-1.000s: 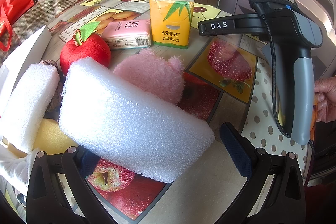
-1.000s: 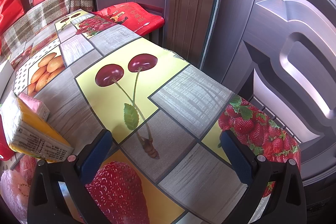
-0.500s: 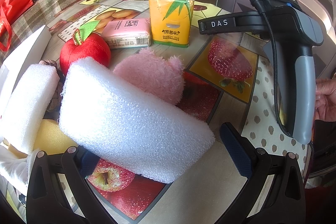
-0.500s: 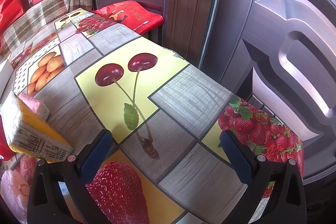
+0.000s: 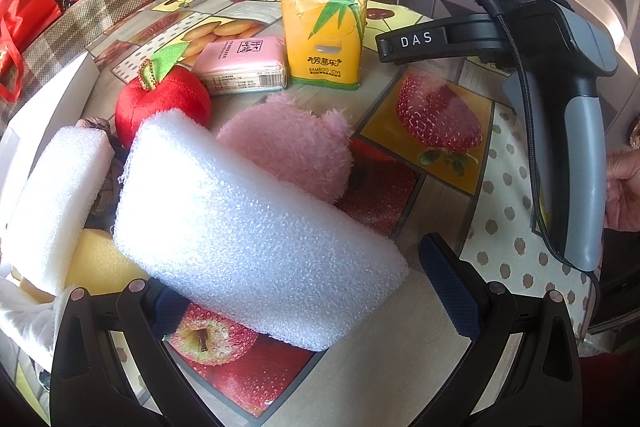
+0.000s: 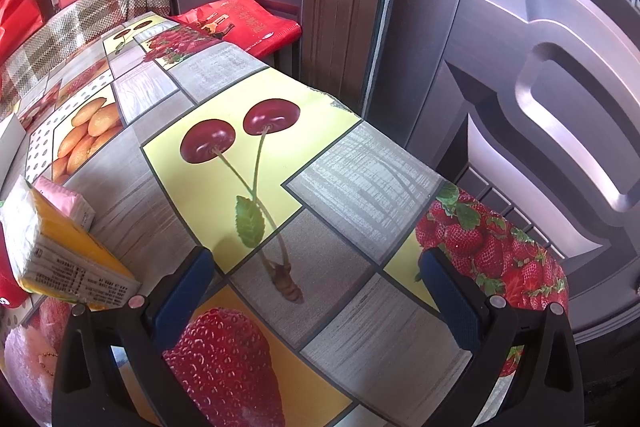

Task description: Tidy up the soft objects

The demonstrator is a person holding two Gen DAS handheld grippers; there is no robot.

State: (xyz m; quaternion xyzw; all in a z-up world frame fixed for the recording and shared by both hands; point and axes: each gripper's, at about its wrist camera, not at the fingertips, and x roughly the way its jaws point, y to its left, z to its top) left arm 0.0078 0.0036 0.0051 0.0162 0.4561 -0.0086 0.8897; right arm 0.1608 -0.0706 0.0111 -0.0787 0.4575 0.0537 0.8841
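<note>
In the left wrist view a big white foam block [image 5: 248, 223] lies tilted on the fruit-print table, its near end between the fingers of my open left gripper [image 5: 316, 291]; contact cannot be told. Behind it lie a pink plush [image 5: 292, 147], a red plush apple [image 5: 160, 103], a pink tissue pack [image 5: 244, 65] and an upright yellow tissue pack [image 5: 324, 39]. A second white foam piece [image 5: 52, 195] and a yellow sponge [image 5: 100, 267] lie at the left. My right gripper [image 6: 316, 291] is open and empty over the cherry print; its handle [image 5: 560, 107] shows at the right.
A white box [image 5: 44, 115] stands at the table's left edge. A plaid-covered seat [image 5: 100, 7] with red bags lies beyond the table, a dark door [image 6: 520, 67] close behind. The yellow tissue pack [image 6: 60, 251] shows at the right wrist view's left.
</note>
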